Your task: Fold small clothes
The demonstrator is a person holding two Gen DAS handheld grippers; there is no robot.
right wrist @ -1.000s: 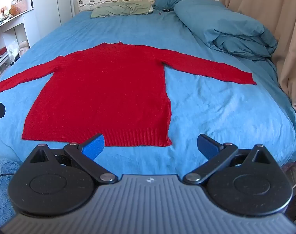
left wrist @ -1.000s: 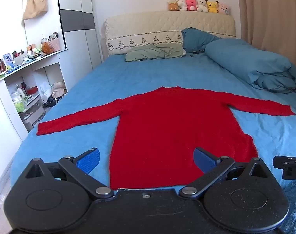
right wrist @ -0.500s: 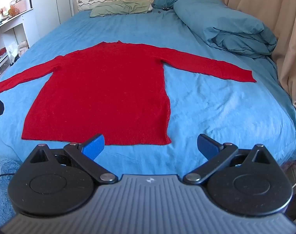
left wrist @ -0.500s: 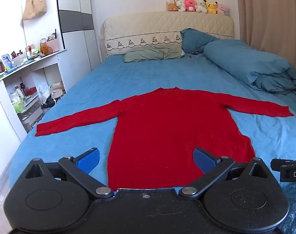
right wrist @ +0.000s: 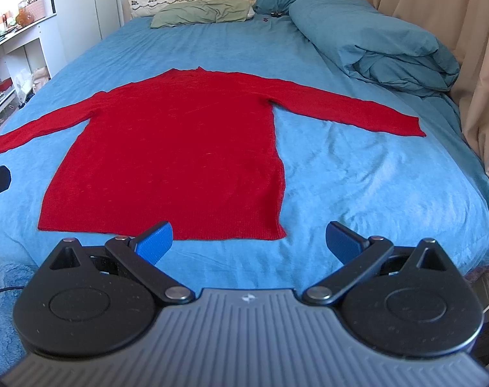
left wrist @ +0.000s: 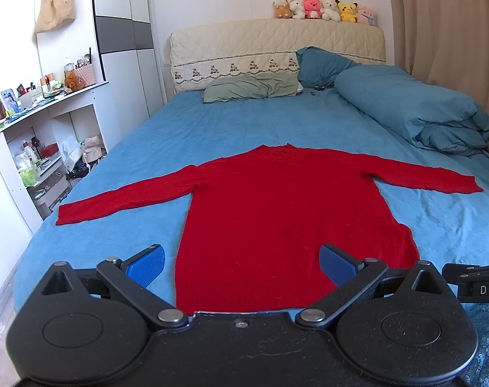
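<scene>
Red sweater [left wrist: 276,213]: flat on blue bed sheet [left wrist: 186,135], both sleeves spread, hem at near edge. Left gripper [left wrist: 241,262]: fingers apart, empty, above hem. Right gripper [right wrist: 249,242]: fingers apart, empty, just near of hem's right corner. Left view only: plush toys [left wrist: 325,9] on headboard, hanging bag [left wrist: 55,6]. Both views: folded duvet [right wrist: 383,45] far right
</scene>
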